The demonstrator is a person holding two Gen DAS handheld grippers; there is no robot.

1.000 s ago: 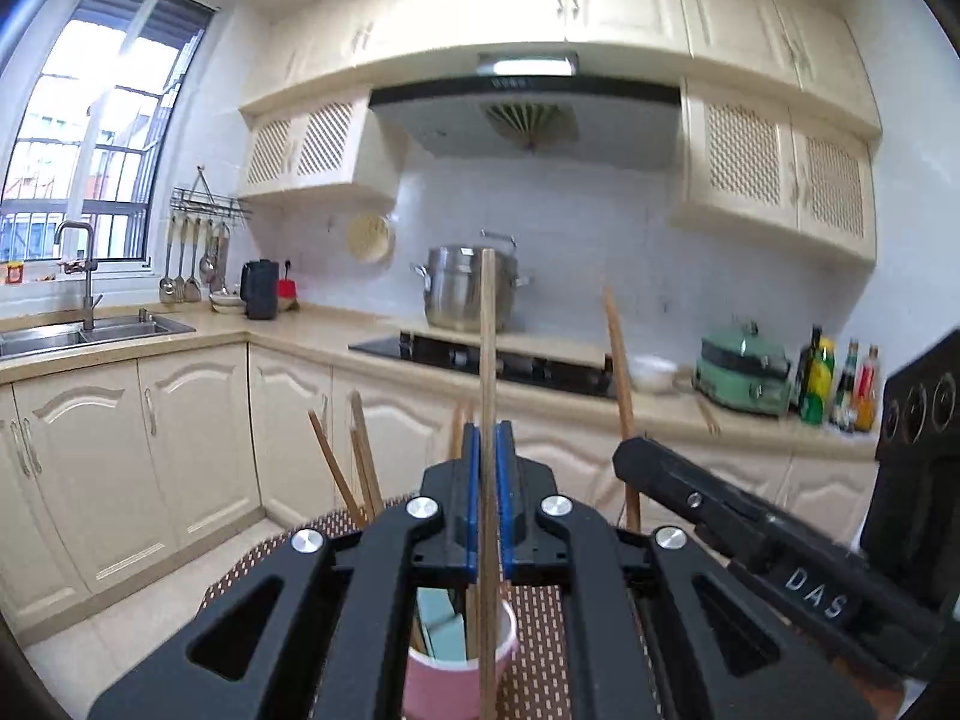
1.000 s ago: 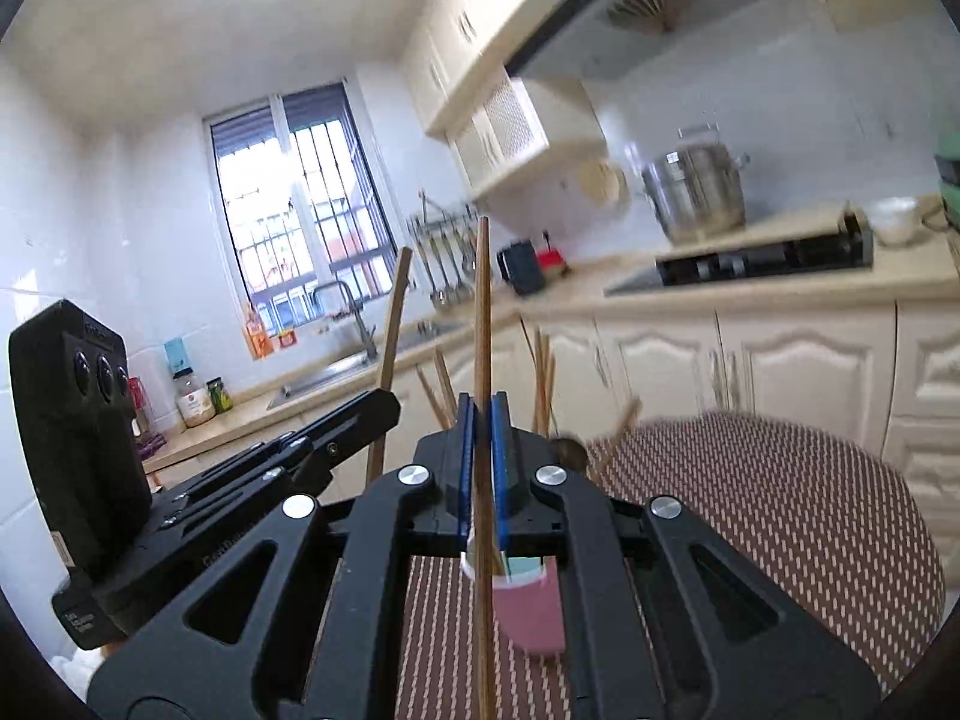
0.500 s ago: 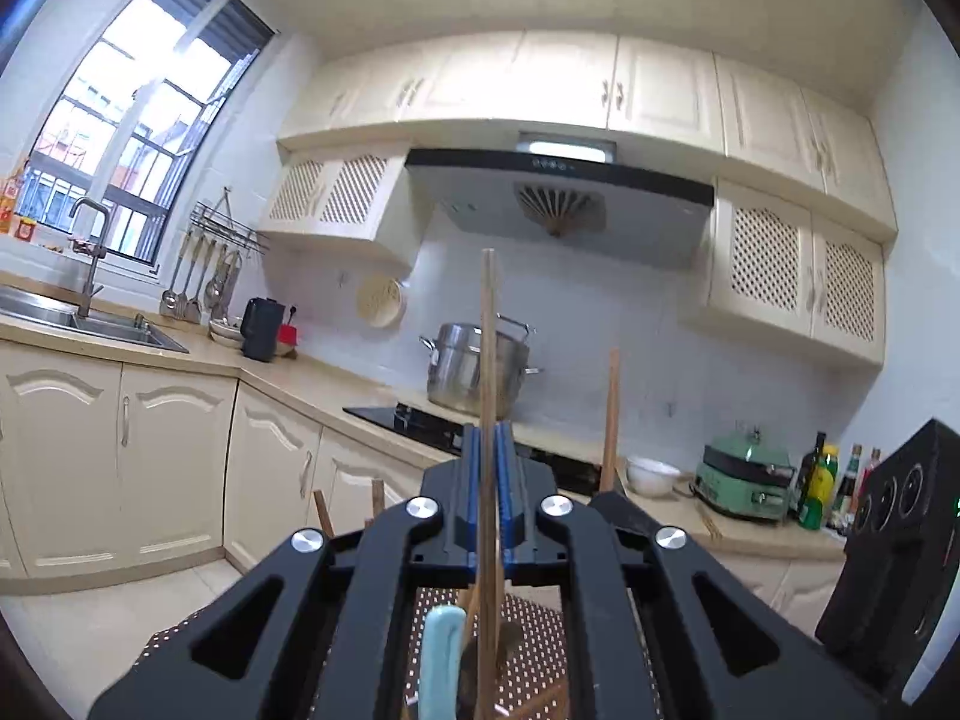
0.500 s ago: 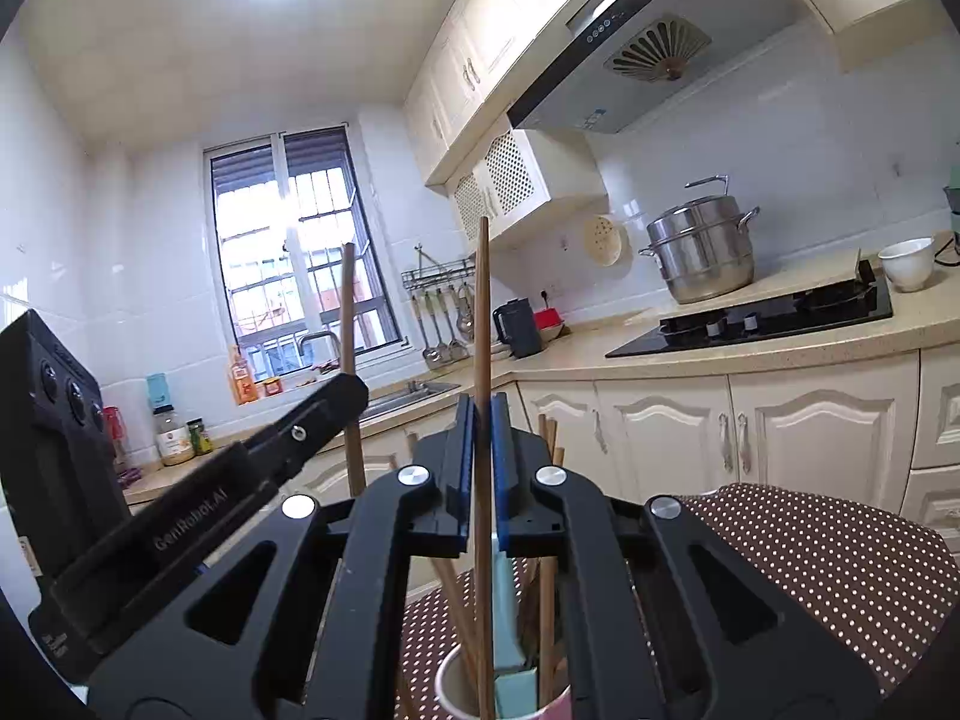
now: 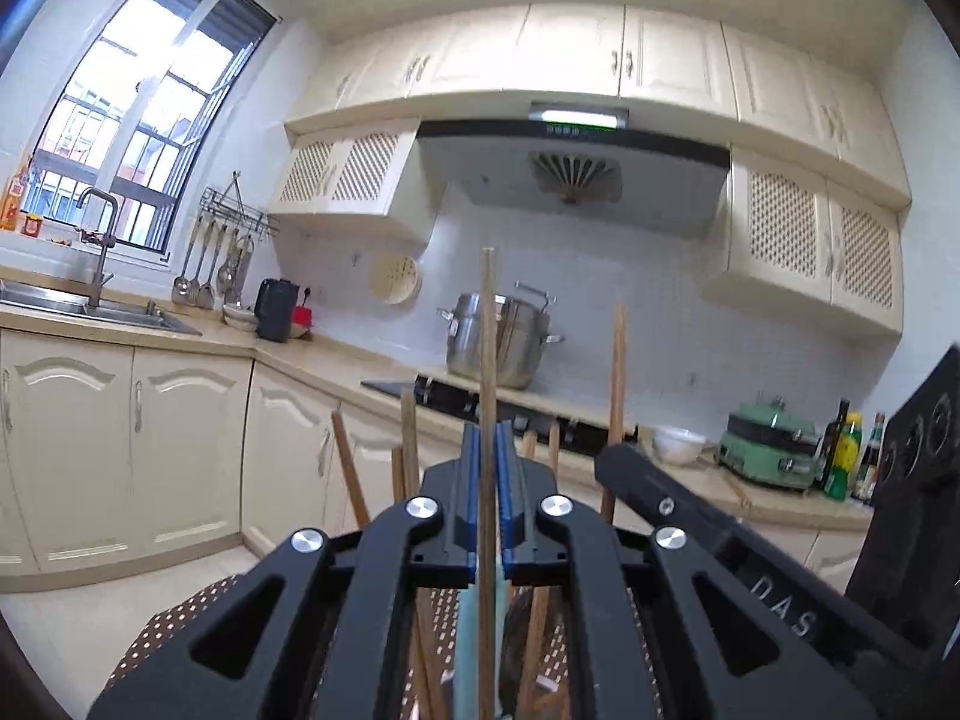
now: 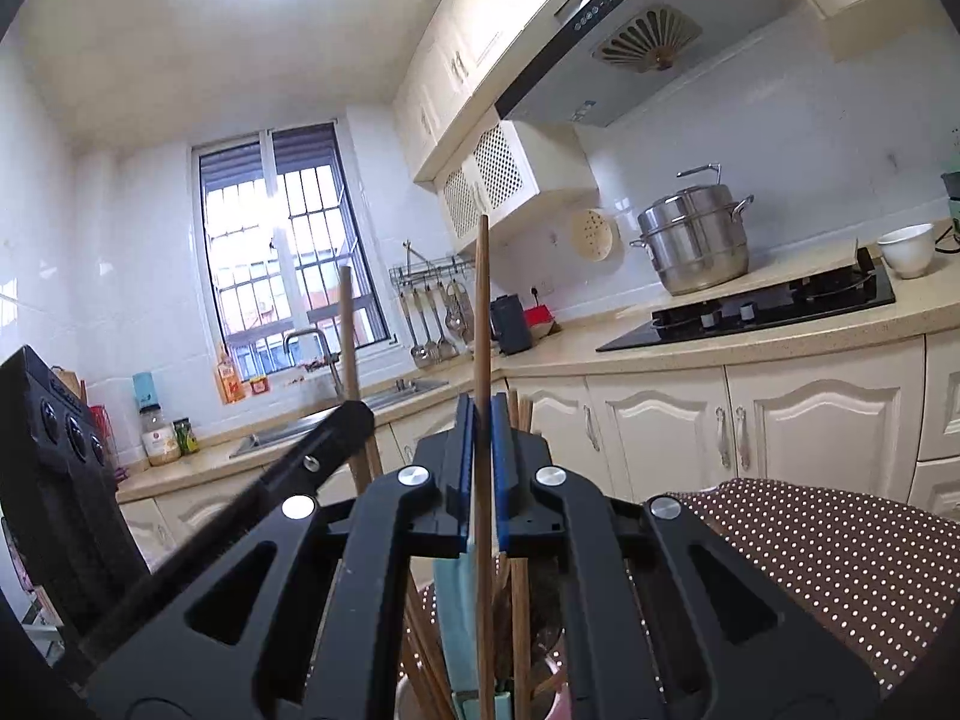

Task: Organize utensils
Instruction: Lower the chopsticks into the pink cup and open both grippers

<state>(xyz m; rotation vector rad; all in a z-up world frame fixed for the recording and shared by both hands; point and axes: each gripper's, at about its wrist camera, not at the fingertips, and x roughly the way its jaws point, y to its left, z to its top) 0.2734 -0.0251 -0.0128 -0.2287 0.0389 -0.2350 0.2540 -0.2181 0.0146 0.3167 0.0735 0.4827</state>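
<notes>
My left tongs [image 5: 487, 438] are pinched on one chopstick [image 5: 488, 324] – it stands straight up between the blue pads [image 5: 472, 480]. My right tongs [image 6: 482, 414] pinch a second chopstick [image 6: 482, 300] the same way, also straight up.

Hard to see: the cup [image 6: 555, 693] sits right under both tongs, and their black arms cover most of it. I only get a bit of pink rim at the bottom of the right view. In the left view I can't make out the cup at all. A pale blue-green thing [image 6: 456, 612] stands in the cup just left of my right chopstick – can't tell what it is, top and bottom are hidden.

Count: 2 chopsticks held, 1 per tongs. The other sticks in the cup [image 5: 345, 468] poke up on both sides of my left tongs, approx 5 tips in that view, the rest hidden.

Room: the dotted brown cloth [image 6: 840, 552] lies bare to the right of my right tongs. The other tongs' black body crowds the left of the right view and the right of the left view, so the two are close together.
</notes>
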